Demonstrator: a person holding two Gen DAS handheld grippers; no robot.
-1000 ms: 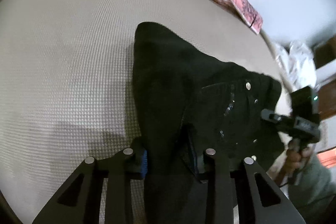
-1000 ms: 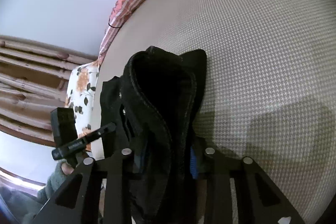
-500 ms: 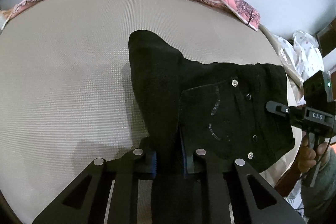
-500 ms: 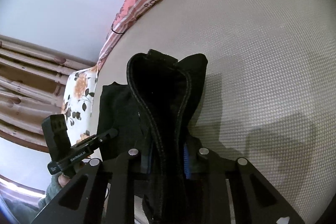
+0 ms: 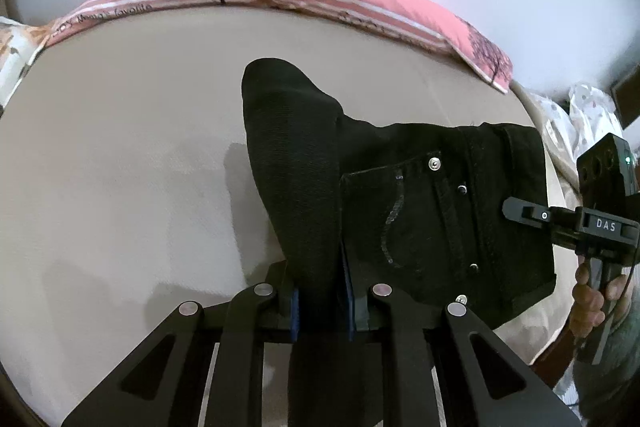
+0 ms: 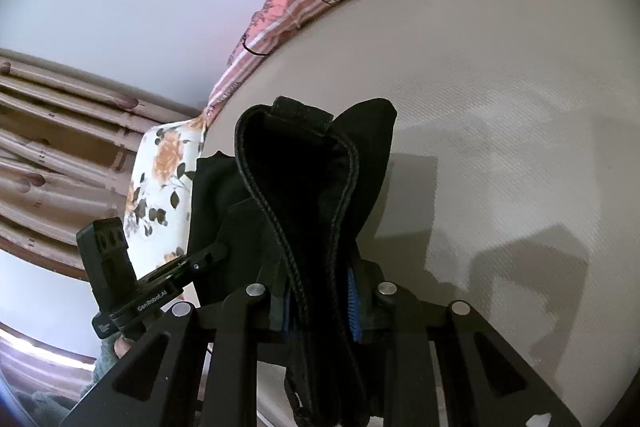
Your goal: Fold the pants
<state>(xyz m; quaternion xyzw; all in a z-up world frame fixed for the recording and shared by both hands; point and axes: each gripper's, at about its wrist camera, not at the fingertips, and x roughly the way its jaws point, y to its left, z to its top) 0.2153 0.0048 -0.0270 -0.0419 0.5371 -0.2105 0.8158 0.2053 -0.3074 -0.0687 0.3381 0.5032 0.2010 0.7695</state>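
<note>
Both tools grip black pants (image 5: 420, 211): left tool (image 5: 322, 301) shows rivets, right tool (image 6: 320, 303) a seam.

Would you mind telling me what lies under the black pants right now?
Under the black pants is the beige mattress, visible around the cloth. Whatever sits directly beneath the fabric is covered and cannot be seen.

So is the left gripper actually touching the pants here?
Touching: the left wrist view shows the left gripper with black pants fabric pinched between its blue pads.
</note>
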